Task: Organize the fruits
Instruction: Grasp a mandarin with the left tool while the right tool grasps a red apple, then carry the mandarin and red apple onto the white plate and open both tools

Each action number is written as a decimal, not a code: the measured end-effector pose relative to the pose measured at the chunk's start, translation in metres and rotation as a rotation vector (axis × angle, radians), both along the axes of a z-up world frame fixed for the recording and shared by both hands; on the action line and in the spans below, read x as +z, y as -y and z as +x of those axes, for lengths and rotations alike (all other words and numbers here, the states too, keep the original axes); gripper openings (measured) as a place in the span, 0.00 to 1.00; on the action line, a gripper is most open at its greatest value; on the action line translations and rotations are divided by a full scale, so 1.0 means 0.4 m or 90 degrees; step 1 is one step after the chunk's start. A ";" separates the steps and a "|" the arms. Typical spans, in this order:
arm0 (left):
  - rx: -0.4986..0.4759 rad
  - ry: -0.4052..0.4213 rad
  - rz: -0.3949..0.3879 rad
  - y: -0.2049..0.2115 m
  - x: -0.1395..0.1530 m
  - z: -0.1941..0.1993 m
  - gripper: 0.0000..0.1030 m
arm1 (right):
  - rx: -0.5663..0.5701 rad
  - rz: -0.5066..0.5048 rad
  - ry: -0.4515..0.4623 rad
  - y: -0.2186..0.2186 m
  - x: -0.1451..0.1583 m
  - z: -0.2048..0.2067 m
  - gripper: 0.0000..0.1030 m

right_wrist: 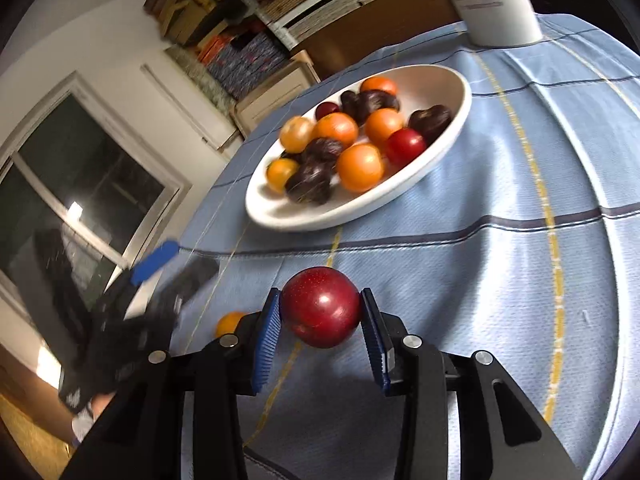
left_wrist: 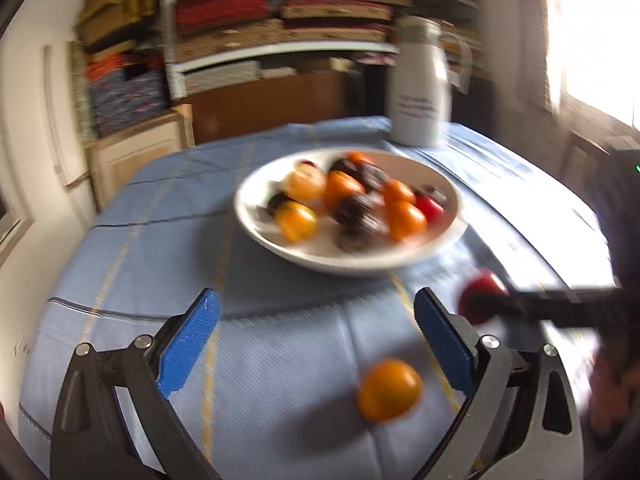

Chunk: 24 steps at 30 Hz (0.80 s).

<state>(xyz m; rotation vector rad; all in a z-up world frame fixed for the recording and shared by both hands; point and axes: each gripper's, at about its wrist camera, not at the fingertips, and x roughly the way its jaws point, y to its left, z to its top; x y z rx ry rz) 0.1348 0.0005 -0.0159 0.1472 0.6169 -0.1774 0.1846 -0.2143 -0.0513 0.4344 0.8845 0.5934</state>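
My right hand-held gripper [right_wrist: 321, 320] is clamped on the red plum [right_wrist: 321, 306], which I should carry to the white bowl [right_wrist: 448, 128] at 12 o'clock, while my left hand-held gripper [left_wrist: 316, 344] stands apart near the orange fruit [left_wrist: 390, 390] on the worktop [left_wrist: 280, 360].

One white bowl [right_wrist: 448, 80], one white jug [right_wrist: 496, 4], two loose fruits: red [right_wrist: 320, 306], orange [left_wrist: 389, 390].

red plum [right_wrist: 322, 306]: clamped, off cloth | orange fruit [left_wrist: 389, 390]: loose on cloth | bowl [right_wrist: 420, 80]: mixed fruit
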 end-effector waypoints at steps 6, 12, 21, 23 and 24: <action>-0.089 -0.085 -0.006 0.037 -0.031 -0.016 0.93 | -0.007 0.000 -0.001 0.011 -0.003 0.002 0.39; -0.115 -0.168 -0.057 0.025 -0.071 0.016 0.51 | -0.012 0.001 -0.004 0.012 -0.009 0.004 0.39; -0.157 -0.196 -0.026 0.058 -0.083 0.000 0.35 | -0.014 0.002 0.002 0.012 -0.006 -0.002 0.39; -0.158 -0.198 -0.037 0.053 -0.082 0.001 0.35 | -0.014 0.002 0.004 0.012 -0.006 -0.006 0.39; -0.157 -0.200 -0.043 0.048 -0.083 0.003 0.35 | -0.014 0.001 0.005 0.011 -0.006 -0.006 0.39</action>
